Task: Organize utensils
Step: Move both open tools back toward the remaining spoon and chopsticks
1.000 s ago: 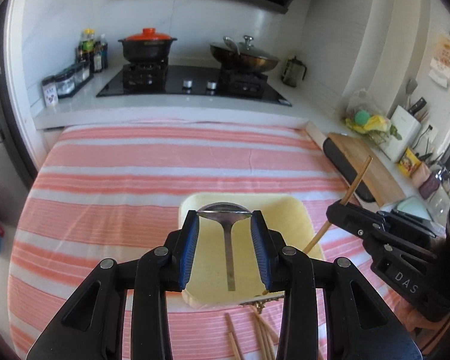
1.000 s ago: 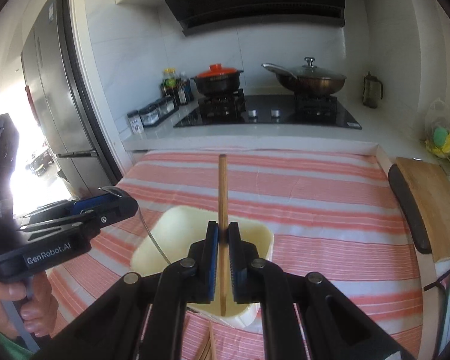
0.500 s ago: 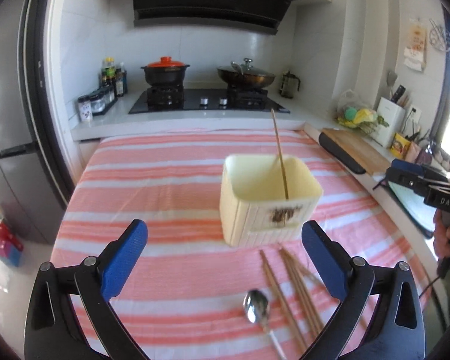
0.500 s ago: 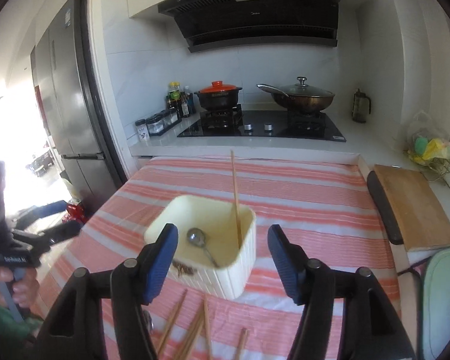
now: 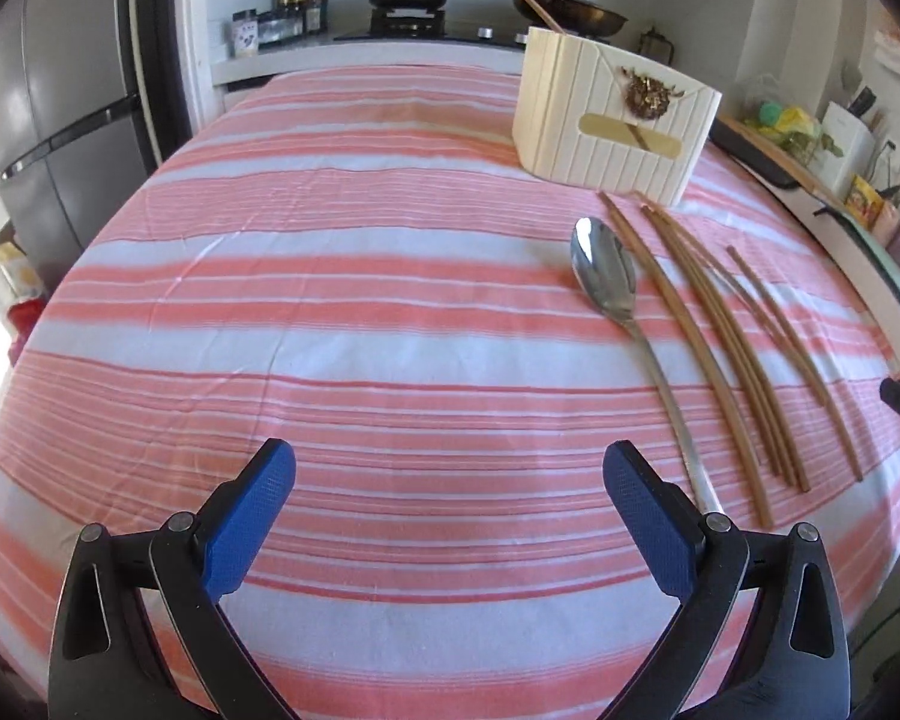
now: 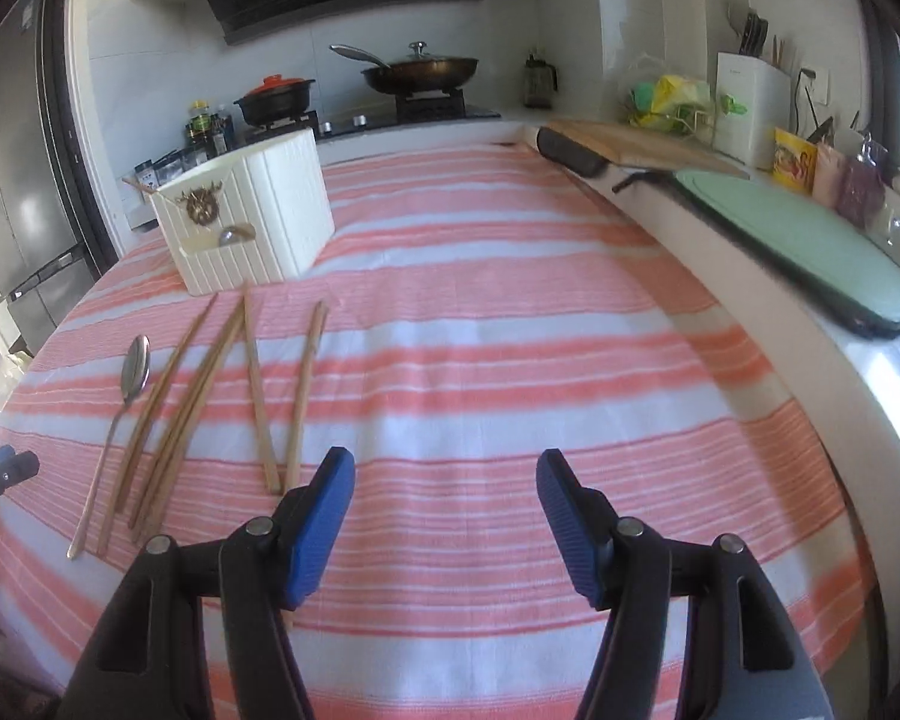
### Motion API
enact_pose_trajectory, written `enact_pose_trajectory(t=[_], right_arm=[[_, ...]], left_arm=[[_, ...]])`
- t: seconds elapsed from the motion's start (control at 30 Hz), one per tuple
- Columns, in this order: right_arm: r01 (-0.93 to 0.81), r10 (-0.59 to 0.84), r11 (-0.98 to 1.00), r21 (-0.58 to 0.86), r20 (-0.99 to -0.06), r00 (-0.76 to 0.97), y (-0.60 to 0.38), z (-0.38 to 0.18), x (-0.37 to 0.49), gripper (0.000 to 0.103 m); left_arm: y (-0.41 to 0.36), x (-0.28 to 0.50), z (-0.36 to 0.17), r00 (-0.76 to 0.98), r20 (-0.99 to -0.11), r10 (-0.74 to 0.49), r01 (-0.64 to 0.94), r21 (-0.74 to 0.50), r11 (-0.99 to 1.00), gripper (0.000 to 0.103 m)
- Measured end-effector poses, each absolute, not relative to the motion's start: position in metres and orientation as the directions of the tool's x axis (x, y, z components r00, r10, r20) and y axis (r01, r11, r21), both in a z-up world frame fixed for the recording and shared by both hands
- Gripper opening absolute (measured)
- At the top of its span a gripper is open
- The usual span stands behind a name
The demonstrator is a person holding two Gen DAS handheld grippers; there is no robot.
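Both claws, left [image 5: 449, 504] and right [image 6: 444, 510], stand apart, empty. Spoon [image 5: 605, 276] lies before the holder [image 5: 606, 114], beside chopsticks [image 5: 720, 330]; probably light, stiff, slippery: grip mid-handle.

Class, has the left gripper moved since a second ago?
Yes. The left gripper has drawn back from above the holder, now far beyond its open jaws.
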State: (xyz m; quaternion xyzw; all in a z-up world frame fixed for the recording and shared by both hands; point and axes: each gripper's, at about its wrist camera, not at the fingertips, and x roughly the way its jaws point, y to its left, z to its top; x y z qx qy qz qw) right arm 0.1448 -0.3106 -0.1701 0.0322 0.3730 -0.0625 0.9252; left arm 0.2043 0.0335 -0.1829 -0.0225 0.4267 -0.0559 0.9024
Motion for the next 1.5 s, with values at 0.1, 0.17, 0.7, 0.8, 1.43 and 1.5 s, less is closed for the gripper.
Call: enact_pose_trajectory(t=[0.1, 0.17, 0.7, 0.8, 1.43, 1.5], right_arm=[[0.118, -0.123, 0.992, -0.055, -0.684, 0.719, -0.303, -0.175, 0.144, 0.064], [0.12, -0.12, 0.992, -0.047, -0.683, 0.721, -0.303, -0.179, 0.15, 0.064], [0.192, -0.168, 0.981, -0.037, -0.665, 0.728, -0.301, -0.19, 0.155, 0.064], [0.21, -0.181, 0.977, -0.035, -0.658, 0.731, -0.302, -0.19, 0.155, 0.064], [0.197, -0.177, 0.98, -0.042, -0.643, 0.745, -0.301, -0.188, 0.152, 0.064], [0.2, -0.181, 0.979, -0.045, -0.644, 0.743, -0.301, -0.189, 0.152, 0.064]], left_arm=[[0.033, 0.209, -0.187, 0.623, -0.772, -0.124, 0.076, -0.098, 0.992, 0.102], [0.034, 0.211, -0.191, 0.612, -0.78, -0.126, 0.077, -0.1, 0.992, 0.102], [0.024, 0.209, -0.198, 0.583, -0.809, -0.081, 0.11, -0.02, 0.994, 0.103], [0.025, 0.206, -0.197, 0.585, -0.807, -0.078, 0.11, -0.016, 0.994, 0.103], [0.007, 0.208, -0.176, 0.594, -0.79, -0.152, 0.138, -0.087, 0.987, 0.102], [-0.011, 0.215, -0.17, 0.605, -0.782, -0.15, 0.161, -0.065, 0.985, 0.102]])
